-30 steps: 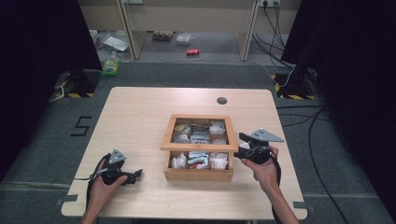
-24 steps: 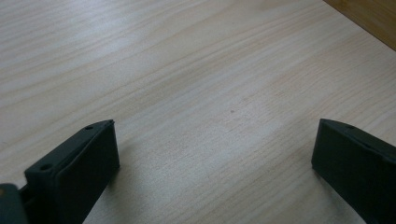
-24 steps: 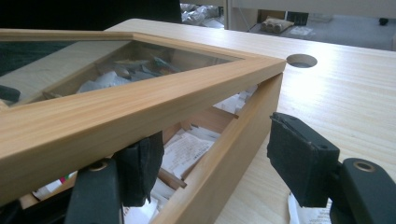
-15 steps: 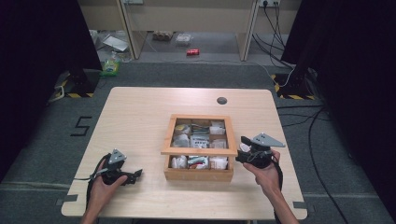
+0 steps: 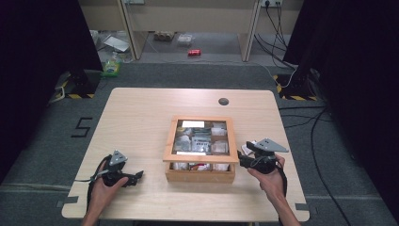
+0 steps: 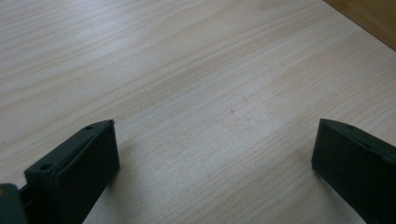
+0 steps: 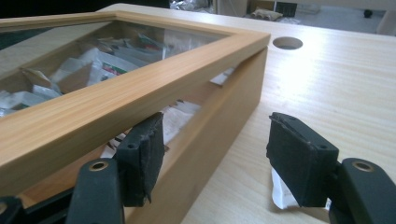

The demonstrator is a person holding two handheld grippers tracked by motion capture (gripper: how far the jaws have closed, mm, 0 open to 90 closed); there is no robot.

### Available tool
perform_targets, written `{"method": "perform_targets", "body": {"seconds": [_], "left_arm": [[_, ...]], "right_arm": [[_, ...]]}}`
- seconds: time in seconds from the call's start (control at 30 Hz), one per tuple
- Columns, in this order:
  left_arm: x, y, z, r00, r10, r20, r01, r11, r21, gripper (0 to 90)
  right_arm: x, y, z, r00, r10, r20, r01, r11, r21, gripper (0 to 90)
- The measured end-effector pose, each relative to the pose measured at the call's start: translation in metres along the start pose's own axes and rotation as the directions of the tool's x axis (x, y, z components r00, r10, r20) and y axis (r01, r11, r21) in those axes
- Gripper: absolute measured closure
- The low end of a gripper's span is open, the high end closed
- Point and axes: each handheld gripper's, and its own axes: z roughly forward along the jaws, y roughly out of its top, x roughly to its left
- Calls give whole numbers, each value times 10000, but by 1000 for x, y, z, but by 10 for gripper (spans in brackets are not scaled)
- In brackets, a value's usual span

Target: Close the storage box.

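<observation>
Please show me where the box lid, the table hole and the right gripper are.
Lid (image 7: 154, 77): right gripper view, on its wooden frame.
Hole (image 5: 223, 101): high view, its dark middle.
Right gripper (image 7: 215, 154): right gripper view, midway between its fingers.

The table (image 5: 141, 117) is a light wood-grain rectangular top with a round cable port (image 5: 223, 101) near its far edge, standing on grey carpet (image 5: 188, 75). Beyond the table's far edge, pale cabinet panels (image 5: 136, 28) rise from the floor, with a red can (image 5: 194, 52), a green bottle (image 5: 111, 67) and loose packaging lying between them; black curtains (image 5: 37, 56) hang to the left and right of the table. A white numeral 5 (image 5: 82, 127) is marked on the carpet left of the table, yellow-black hazard tape (image 5: 290, 95) sits at the stand bases beyond its far corners, and black cables (image 5: 320, 155) run across the floor to its right.
</observation>
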Motion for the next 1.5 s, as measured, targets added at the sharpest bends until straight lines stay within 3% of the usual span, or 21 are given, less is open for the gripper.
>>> {"method": "perform_targets", "body": {"seconds": [0.23,0.3,0.33,0.4,0.43,0.77,1.27,1.5], "left_arm": [[0,0,0,10000,-1,1,1,10000,1,0],[0,0,0,10000,1,4,-1,10000,1,0],[0,0,0,10000,-1,18,1,10000,7,0],[0,0,0,10000,-1,7,1,10000,-3,0],[0,0,0,10000,2,1,-2,10000,-5,0],[0,0,0,10000,2,6,-2,10000,-1,0],[0,0,0,10000,5,6,-5,10000,1,0],[0,0,0,10000,1,8,-1,10000,-1,0]], "right_arm": [[-5,-12,5,9999,80,74,-82,9997,240,430],[-9,-9,1,9927,1025,-638,-1050,9937,-383,409],[-10,-5,-1,9912,1031,-825,-1077,9927,-537,405],[-7,3,-6,9987,287,-410,-311,9977,-600,401],[-7,6,-8,9990,255,-362,-279,9973,-679,401],[-17,3,-13,9968,778,-159,-784,9959,-451,391],[-19,-3,-10,9930,1110,-413,-1103,9937,189,293],[-23,-8,-18,9905,1373,3,-1373,9901,286,218]]}}
